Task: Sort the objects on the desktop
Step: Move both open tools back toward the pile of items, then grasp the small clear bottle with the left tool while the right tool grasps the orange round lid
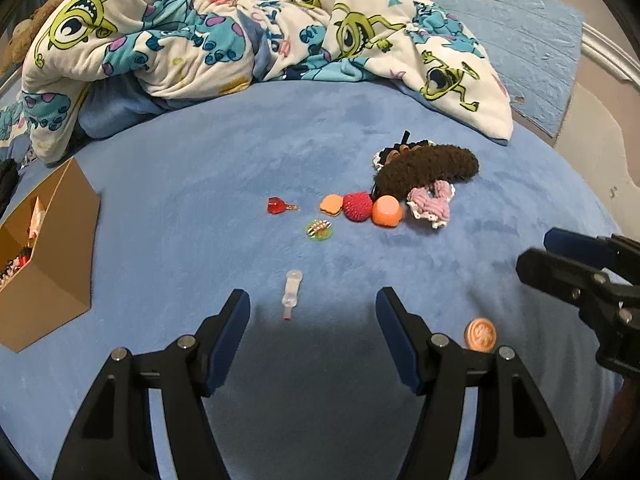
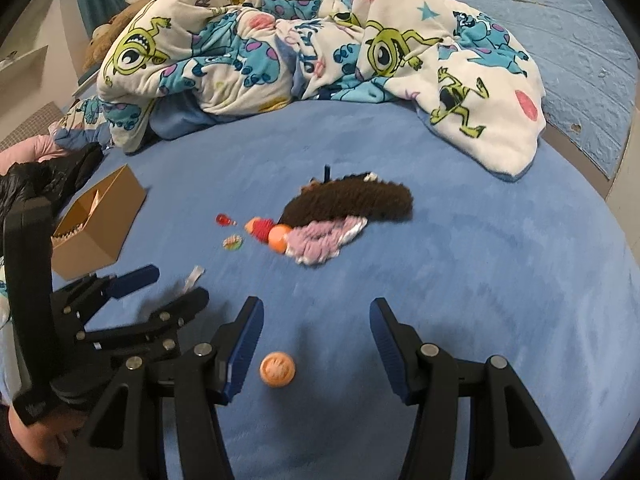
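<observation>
Small objects lie on a blue bedspread (image 1: 200, 200). My left gripper (image 1: 312, 304) is open, and a clear small tube (image 1: 291, 292) lies just ahead between its fingers. My right gripper (image 2: 316, 312) is open, with an orange round cookie-like piece (image 2: 277, 369) lying between its fingers; that piece also shows in the left wrist view (image 1: 480, 334). Farther off lie a red trinket (image 1: 277, 205), a green clip (image 1: 318, 230), a small burger toy (image 1: 331, 205), a red berry ball (image 1: 357, 206), an orange cap (image 1: 387, 210), a brown fuzzy scrunchie (image 1: 428, 168) and a pink knitted scrunchie (image 1: 432, 201).
A brown cardboard box (image 1: 60, 264) holding small items stands at the left; it also shows in the right wrist view (image 2: 100, 220). A crumpled cartoon-print blanket (image 1: 240, 24) fills the back. The bed's edge and a wall (image 1: 600, 152) are at the right.
</observation>
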